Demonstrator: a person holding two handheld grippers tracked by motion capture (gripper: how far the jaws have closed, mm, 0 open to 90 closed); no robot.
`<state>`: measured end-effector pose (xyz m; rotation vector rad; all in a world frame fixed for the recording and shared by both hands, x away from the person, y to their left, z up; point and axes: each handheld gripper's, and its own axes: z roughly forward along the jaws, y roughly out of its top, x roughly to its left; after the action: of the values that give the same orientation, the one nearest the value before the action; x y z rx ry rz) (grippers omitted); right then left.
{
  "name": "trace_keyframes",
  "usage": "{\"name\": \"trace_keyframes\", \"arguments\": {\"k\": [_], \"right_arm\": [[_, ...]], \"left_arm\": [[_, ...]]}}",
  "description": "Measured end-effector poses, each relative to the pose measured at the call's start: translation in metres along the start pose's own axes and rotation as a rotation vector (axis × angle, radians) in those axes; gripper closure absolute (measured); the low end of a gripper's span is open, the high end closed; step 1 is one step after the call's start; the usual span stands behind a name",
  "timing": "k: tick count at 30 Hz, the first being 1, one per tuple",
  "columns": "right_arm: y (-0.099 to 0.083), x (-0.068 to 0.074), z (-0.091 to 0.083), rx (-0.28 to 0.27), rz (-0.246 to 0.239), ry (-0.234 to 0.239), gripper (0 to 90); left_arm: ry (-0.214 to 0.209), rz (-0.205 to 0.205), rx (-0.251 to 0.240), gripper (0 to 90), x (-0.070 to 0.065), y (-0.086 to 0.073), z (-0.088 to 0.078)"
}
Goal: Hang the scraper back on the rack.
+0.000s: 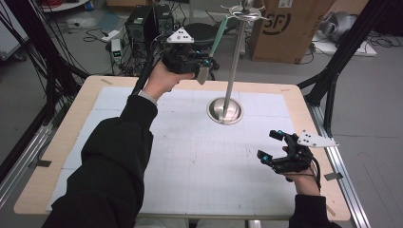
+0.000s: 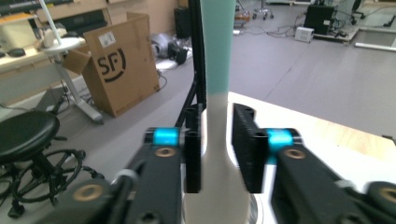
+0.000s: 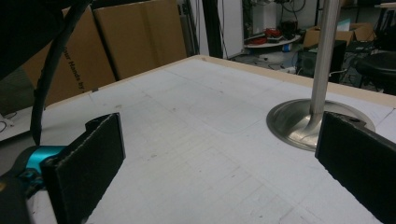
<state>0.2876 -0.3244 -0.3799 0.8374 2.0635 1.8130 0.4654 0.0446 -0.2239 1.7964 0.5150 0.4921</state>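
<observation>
Start big: you had one table (image 1: pixel 142 190) under you, its white gridded mat bare apart from one steel stand (image 1: pixel 234 61), a slim pole rising from a round dished base well toward the far edge. And there was your thing, one spatula (image 1: pixel 217 33), hanging slantwise from a hook at the stand's crown, teal handle up, pale blade down by your left hand. I'd have judged it light and stiff along the handle, with a softer, somewhat slick blade that could squirm out of a flat pinch. The best hold looked to be right where you were, at the neck where the blade narrows into the handle. Two grippers in play. Your left gripper (image 2: pixel 217 149) was up off the table with its jaws narrow around that neck, though whether the pads actually pressed I couldn't tell. Your right gripper (image 1: pixel 269 145) hung low at the near right of the mat, jaws wide, nothing between them.
</observation>
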Motion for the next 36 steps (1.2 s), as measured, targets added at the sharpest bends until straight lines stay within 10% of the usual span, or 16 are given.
{"name": "trace_keyframes", "arguments": {"k": [22,27,36], "right_arm": [[0.002,0.003,0.004,-0.005,-0.016,-0.015,0.6],[0.003,0.003,0.005,-0.011,-0.018,-0.021,0.6],[0.005,0.004,0.010,-0.015,-0.030,-0.035,0.6]], "left_arm": [[-0.090,0.013,-0.083,11.7,-0.016,-0.070,-0.043],[-0.023,0.043,-0.068,1.7,-0.012,-0.092,-0.063],[0.036,-0.046,-0.096,1.7,-0.002,-0.140,-0.112]]}}
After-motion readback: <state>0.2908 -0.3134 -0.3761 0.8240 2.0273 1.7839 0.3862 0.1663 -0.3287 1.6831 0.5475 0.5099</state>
